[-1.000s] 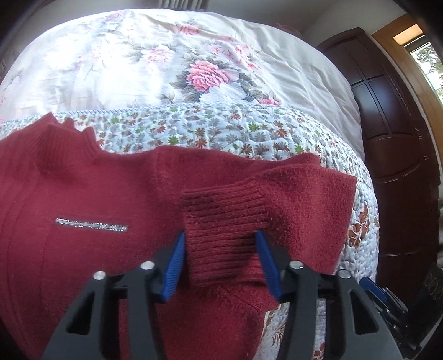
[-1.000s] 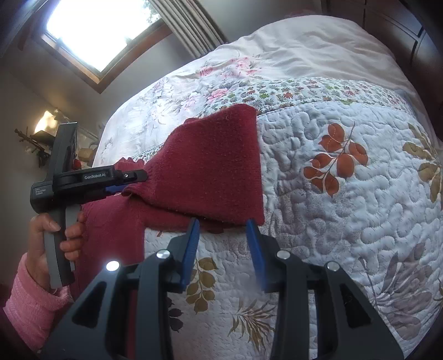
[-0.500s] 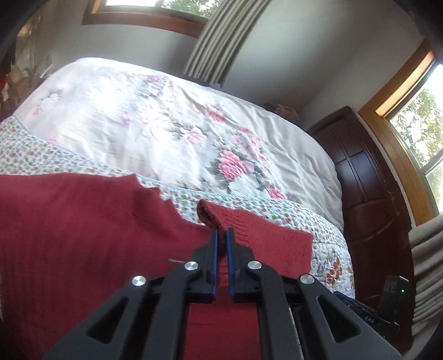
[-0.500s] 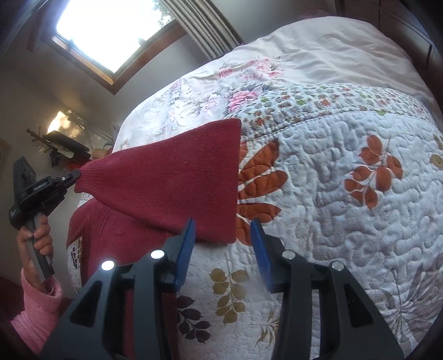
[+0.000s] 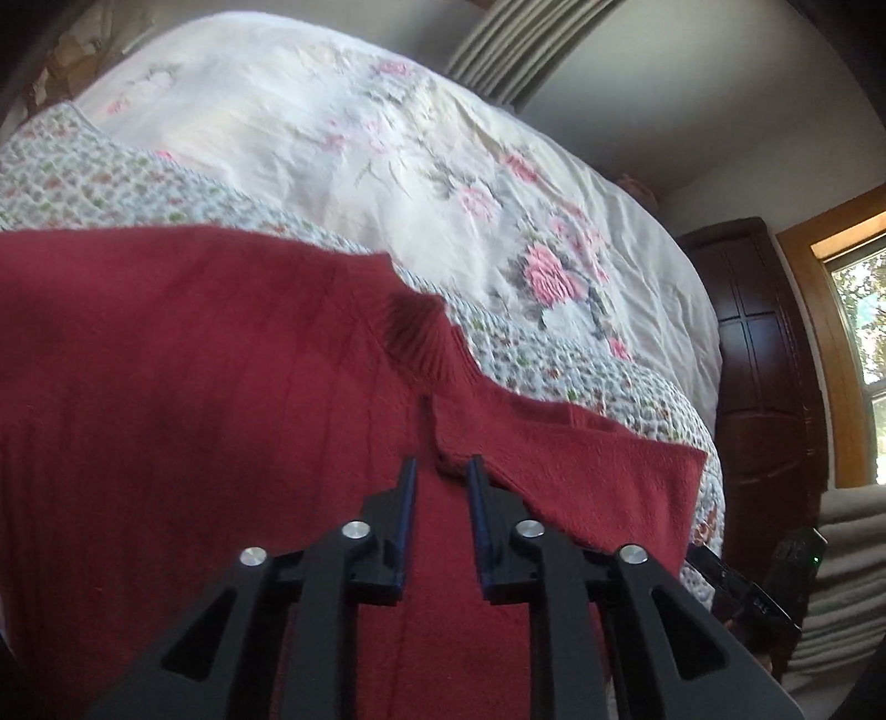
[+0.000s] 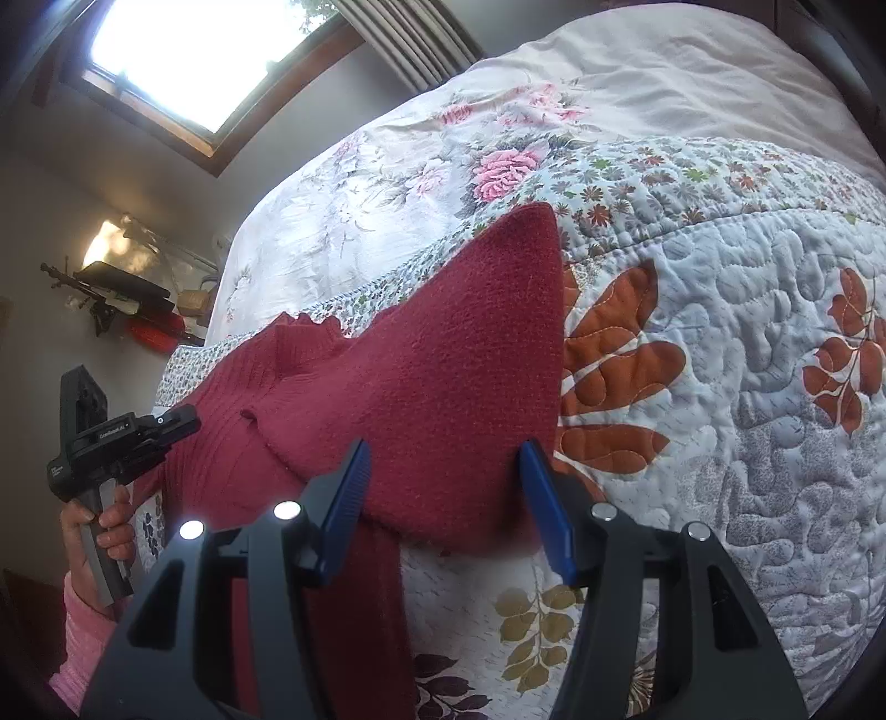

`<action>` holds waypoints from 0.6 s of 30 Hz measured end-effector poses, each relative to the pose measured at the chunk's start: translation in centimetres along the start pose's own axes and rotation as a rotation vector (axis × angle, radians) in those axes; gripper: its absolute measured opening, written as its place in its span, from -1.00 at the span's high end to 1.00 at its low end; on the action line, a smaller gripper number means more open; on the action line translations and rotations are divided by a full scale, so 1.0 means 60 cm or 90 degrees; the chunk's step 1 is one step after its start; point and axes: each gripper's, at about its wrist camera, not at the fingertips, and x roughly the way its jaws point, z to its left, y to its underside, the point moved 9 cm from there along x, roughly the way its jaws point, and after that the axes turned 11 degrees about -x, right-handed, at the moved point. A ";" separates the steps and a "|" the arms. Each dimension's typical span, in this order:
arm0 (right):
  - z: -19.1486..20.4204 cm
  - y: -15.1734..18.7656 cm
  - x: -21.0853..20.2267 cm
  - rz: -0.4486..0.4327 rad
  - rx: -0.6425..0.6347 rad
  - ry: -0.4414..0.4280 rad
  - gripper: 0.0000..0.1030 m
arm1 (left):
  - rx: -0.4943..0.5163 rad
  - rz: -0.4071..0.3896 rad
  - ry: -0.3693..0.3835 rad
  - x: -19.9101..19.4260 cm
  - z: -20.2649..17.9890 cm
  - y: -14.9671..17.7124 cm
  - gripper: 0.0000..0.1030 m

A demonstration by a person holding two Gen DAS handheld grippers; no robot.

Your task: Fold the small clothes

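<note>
Left claw (image 5: 440,471): being held with a narrow gap between the blue pads, nothing being gripped; fingertips being kept just over the red sweater (image 5: 194,387), beside the tip of the folded-in sleeve.
Left claw, other view: being seen at the left edge (image 6: 188,416), gripped from below by a hand (image 6: 97,526) in a pink sleeve (image 6: 83,615); the gap between its fingers cannot be told here.
Right claw (image 6: 446,465): being held wide, pads well apart, nothing being clamped; the sleeve fold is being framed between the two blue pads, contact with the cloth cannot be told.
Red sweater: being laid flat on the bed, body spread to the left, ribbed collar (image 6: 302,332) being shown at the far edge.
Sleeve (image 6: 459,365): being folded in across the body, its cuff end lying on the chest, its outer fold corner pointing away toward the floral strip.
Quilt (image 6: 747,343): white, stitched, with orange leaf patches, being used as the surface under the sweater; a small-flower border being seen just beyond the sweater.
Duvet (image 5: 360,138): pale with pink roses, lying farther up the bed.
Window (image 6: 210,55): bright, being seen up left in the right view.
Curtain (image 5: 531,44): being hung behind the bed.
Wardrobe (image 5: 758,354): dark wood, being seen at the right of the bed.
</note>
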 end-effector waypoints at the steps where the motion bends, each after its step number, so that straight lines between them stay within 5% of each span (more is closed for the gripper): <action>1: 0.001 0.000 -0.003 -0.002 -0.003 0.003 -0.10 | -0.005 0.019 0.002 0.021 -0.007 0.004 0.32; 7: -0.012 0.016 -0.030 -0.010 -0.018 0.045 -0.10 | -0.055 0.131 0.033 0.124 -0.047 0.022 0.27; 12: -0.039 0.031 -0.046 -0.023 0.010 0.049 -0.10 | -0.080 0.124 -0.006 0.168 -0.042 -0.002 0.35; 18: -0.045 0.041 -0.047 -0.024 0.019 0.052 -0.10 | -0.108 0.086 0.003 0.160 -0.029 -0.014 0.84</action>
